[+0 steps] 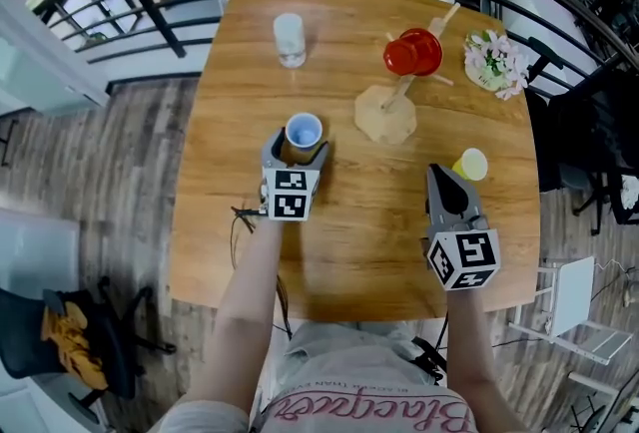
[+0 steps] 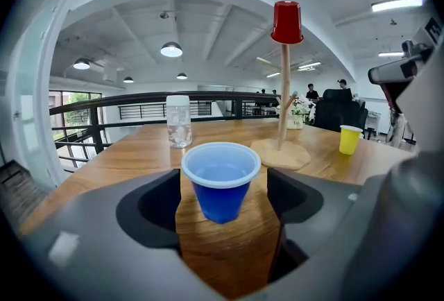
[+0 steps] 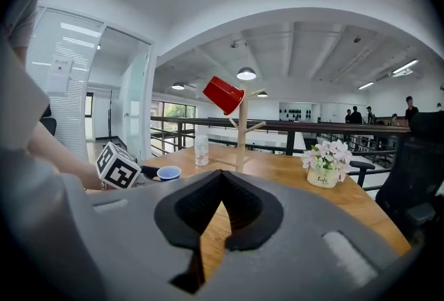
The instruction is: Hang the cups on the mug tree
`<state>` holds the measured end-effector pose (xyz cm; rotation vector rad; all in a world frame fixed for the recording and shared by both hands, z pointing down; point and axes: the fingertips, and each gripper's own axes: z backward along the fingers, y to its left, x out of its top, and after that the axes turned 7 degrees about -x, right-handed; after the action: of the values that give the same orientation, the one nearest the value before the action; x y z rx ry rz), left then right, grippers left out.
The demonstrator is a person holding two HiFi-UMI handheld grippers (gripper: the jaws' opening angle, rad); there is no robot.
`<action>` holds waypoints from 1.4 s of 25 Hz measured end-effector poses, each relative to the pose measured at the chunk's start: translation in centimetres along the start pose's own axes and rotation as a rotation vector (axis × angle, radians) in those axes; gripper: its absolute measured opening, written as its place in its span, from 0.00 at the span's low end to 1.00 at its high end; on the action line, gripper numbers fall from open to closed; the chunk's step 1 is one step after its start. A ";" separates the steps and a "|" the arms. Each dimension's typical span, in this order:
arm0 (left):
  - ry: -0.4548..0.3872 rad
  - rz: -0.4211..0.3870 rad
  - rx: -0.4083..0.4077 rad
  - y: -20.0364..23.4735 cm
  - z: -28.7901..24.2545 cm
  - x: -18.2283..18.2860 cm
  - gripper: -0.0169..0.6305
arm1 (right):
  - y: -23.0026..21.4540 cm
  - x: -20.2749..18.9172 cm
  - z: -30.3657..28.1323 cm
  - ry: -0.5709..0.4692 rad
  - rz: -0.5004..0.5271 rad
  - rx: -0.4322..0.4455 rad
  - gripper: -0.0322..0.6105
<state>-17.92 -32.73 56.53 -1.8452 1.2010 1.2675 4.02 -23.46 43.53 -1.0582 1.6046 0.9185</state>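
A blue cup [image 1: 304, 132] [image 2: 220, 182] stands upright on the wooden table [image 1: 349, 251]. My left gripper [image 1: 300, 146] [image 2: 223, 190] is open, one jaw on each side of the cup, with a narrow gap at both sides. The wooden mug tree [image 1: 384, 114] [image 2: 281, 152] [image 3: 241, 133] stands beyond, to the right, with a red cup [image 1: 412, 52] [image 2: 286, 22] [image 3: 223, 94] upside down on its top peg. A yellow cup [image 1: 470, 165] [image 2: 349, 139] stands just ahead and to the right of my right gripper [image 1: 440, 172] [image 3: 222, 175], which is shut and empty.
A clear glass [image 1: 290, 40] [image 2: 178, 121] stands at the far left of the table. A small pot of flowers [image 1: 494, 62] [image 3: 323, 164] sits at the far right corner. A dark railing [image 1: 150, 2] runs behind the table, and chairs stand to the right.
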 end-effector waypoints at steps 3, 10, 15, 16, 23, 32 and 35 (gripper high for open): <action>0.015 0.029 0.028 0.4 -0.3 -0.7 0.54 | -0.1 -0.3 -0.2 0.012 -0.004 -0.004 0.05; 0.022 0.034 0.028 0.4 0.0 -0.6 0.47 | 0.1 -0.1 -0.2 0.022 -0.014 -0.006 0.05; -0.007 0.043 0.034 0.6 0.7 0.4 0.46 | 0.4 0.6 -0.4 0.006 -0.026 -0.008 0.05; -0.013 0.043 0.035 0.6 0.9 0.6 0.46 | 0.5 0.8 -0.4 0.001 -0.027 -0.008 0.05; -0.060 0.027 0.053 0.6 2.9 2.9 0.46 | 0.4 2.1 0.3 -0.032 -0.038 -0.011 0.05; -0.094 0.007 0.081 -1.2 4.6 5.5 0.46 | -1.2 3.6 1.7 -0.079 -0.046 0.010 0.05; -0.098 0.006 0.095 -2.1 4.9 6.6 0.46 | -2.2 4.0 2.2 -0.090 -0.043 0.023 0.05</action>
<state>-17.01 -29.96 48.56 -1.6933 1.1941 1.2676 6.18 -22.97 38.99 -1.0180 1.5097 0.9040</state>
